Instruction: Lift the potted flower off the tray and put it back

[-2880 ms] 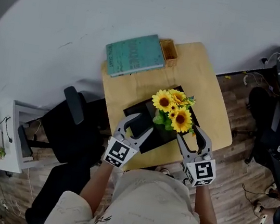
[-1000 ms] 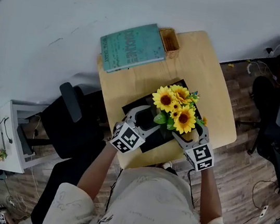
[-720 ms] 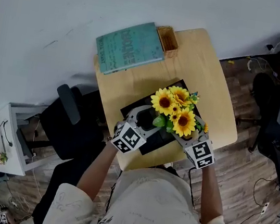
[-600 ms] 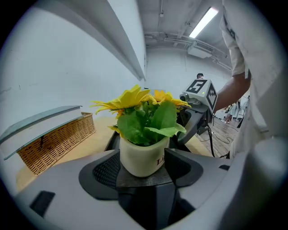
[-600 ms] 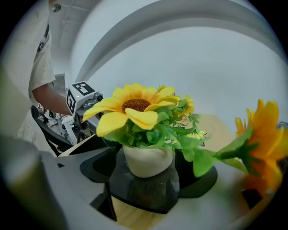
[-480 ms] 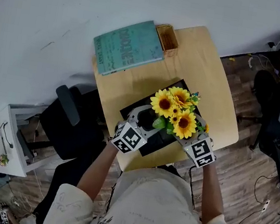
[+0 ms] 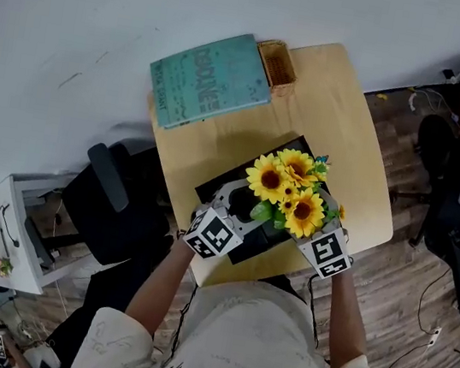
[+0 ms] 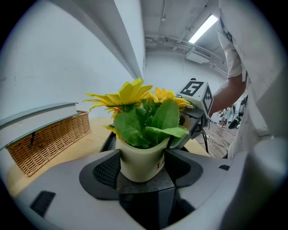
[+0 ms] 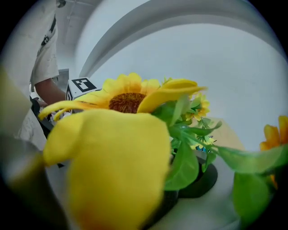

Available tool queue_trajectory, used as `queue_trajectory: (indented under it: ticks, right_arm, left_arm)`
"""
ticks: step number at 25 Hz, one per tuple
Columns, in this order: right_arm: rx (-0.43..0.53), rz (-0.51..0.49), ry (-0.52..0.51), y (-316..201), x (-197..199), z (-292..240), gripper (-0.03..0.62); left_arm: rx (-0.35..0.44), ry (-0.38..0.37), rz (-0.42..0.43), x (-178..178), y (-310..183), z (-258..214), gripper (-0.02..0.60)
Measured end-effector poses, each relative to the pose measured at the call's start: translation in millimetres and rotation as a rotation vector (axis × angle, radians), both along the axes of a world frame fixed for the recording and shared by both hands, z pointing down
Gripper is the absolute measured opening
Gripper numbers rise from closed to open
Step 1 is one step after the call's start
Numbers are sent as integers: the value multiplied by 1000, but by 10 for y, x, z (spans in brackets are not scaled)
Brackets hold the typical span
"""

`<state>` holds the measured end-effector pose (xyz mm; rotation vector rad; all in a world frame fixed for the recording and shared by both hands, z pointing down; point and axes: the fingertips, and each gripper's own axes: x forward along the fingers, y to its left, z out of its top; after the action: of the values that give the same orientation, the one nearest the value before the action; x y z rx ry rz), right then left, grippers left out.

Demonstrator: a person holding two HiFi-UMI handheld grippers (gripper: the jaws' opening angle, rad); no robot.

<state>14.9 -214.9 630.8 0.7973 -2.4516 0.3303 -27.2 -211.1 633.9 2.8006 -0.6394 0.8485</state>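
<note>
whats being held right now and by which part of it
The left gripper clamps the potted flower by the sides of its cream pot. Petals hide the jaws of the right gripper; its hold cannot be told.

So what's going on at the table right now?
A person works two handheld grippers around the potted flower over the black tray on the wooden table. The left gripper is closed on the cream pot. The right gripper is at the pot's other side, but petals fill its view, so its jaws can't be read. Whether the pot is off the tray can't be told.
</note>
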Motion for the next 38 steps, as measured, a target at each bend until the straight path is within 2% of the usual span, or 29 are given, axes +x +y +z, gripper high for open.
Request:
queue_trajectory:
  ticks: [26, 38]
  right_arm:
    - [26, -17, 5, 81, -37, -64, 396]
    - [116, -47, -20, 321, 25, -511, 396]
  left_arm:
    - [7, -11, -33, -43, 87, -57, 288]
    - [47, 51, -78, 14, 342, -465, 288]
